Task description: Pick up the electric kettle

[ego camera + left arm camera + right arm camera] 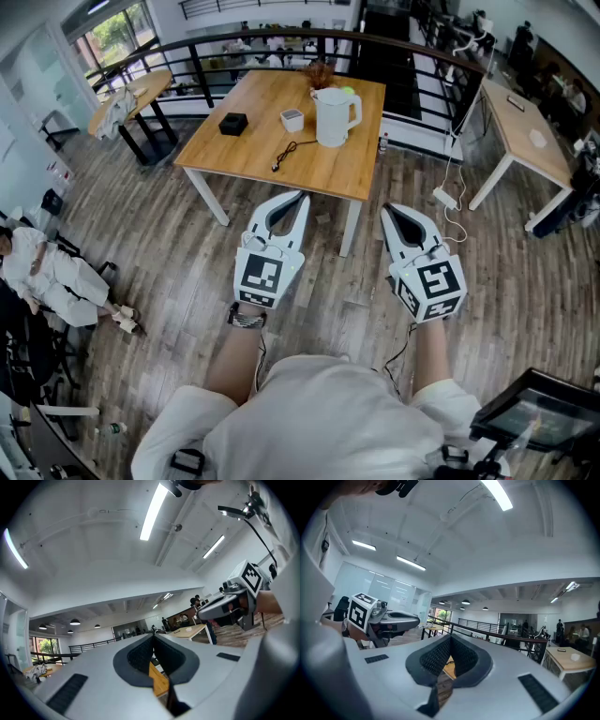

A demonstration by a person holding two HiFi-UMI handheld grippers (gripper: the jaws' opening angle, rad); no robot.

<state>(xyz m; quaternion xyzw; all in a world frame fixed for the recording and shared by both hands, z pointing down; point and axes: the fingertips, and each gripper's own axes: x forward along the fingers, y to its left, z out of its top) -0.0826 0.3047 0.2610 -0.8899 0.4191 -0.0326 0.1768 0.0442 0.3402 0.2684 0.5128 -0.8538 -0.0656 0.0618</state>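
Note:
A white electric kettle [335,116] with a handle on its right stands upright on a wooden table [253,150], toward the table's far right. My left gripper [301,197] and right gripper [385,211] are held side by side over the floor, well short of the table's near edge. Both point level toward the table with jaws shut and nothing between them. In the left gripper view the shut gripper [153,635] shows only a slice of the table between its pads. The right gripper [450,636] looks the same in its own view. The kettle is hidden in both gripper views.
On the table lie a black box [233,123], a small white cup [292,119], a black cable [287,153] and a brown plant [320,74]. A black railing [187,58] runs behind it. Another wooden table [527,136] stands right, a power strip [444,198] on the floor. A person [47,272] sits left.

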